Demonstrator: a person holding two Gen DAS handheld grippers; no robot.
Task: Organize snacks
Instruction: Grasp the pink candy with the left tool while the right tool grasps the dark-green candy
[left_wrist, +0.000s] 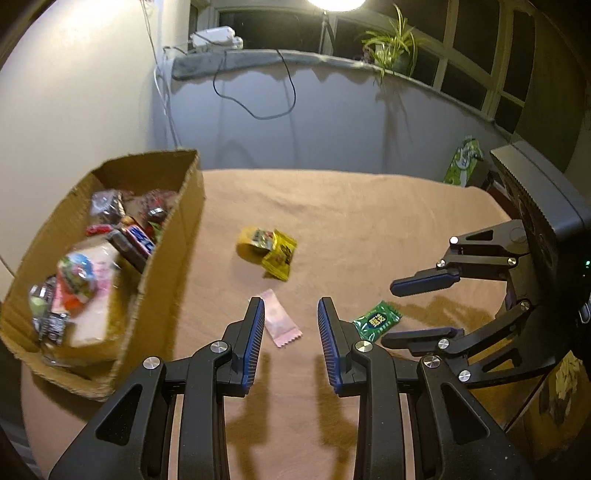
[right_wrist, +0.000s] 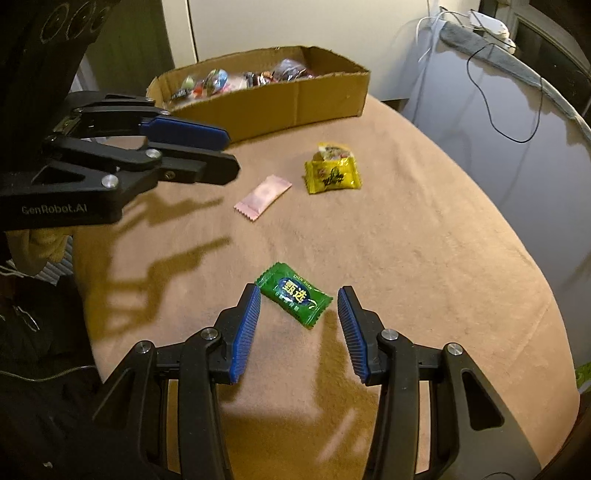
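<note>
A cardboard box (left_wrist: 177, 236) holding several snacks sits at the table's left; it also shows at the back in the right wrist view (right_wrist: 295, 103). My left gripper (left_wrist: 291, 310) is open and empty, just above a pink packet (left_wrist: 280, 321), which also shows in the right wrist view (right_wrist: 263, 197). Two yellow packets (left_wrist: 269, 251) lie further out, also seen from the right wrist (right_wrist: 332, 171). My right gripper (right_wrist: 297, 299) is open and empty around a green candy (right_wrist: 293, 293), which also shows in the left wrist view (left_wrist: 376, 319). The right gripper (left_wrist: 421, 310) appears at the right of the left wrist view, the left gripper (right_wrist: 225, 155) at the left of the right wrist view.
The table wears a tan cloth (left_wrist: 369, 229) with a rounded edge. A grey wall ledge (left_wrist: 332, 62) carries a plant (left_wrist: 391, 44), a white device (left_wrist: 216, 37) and a black cable (left_wrist: 258, 107). A green bag (left_wrist: 461, 162) stands at the far right.
</note>
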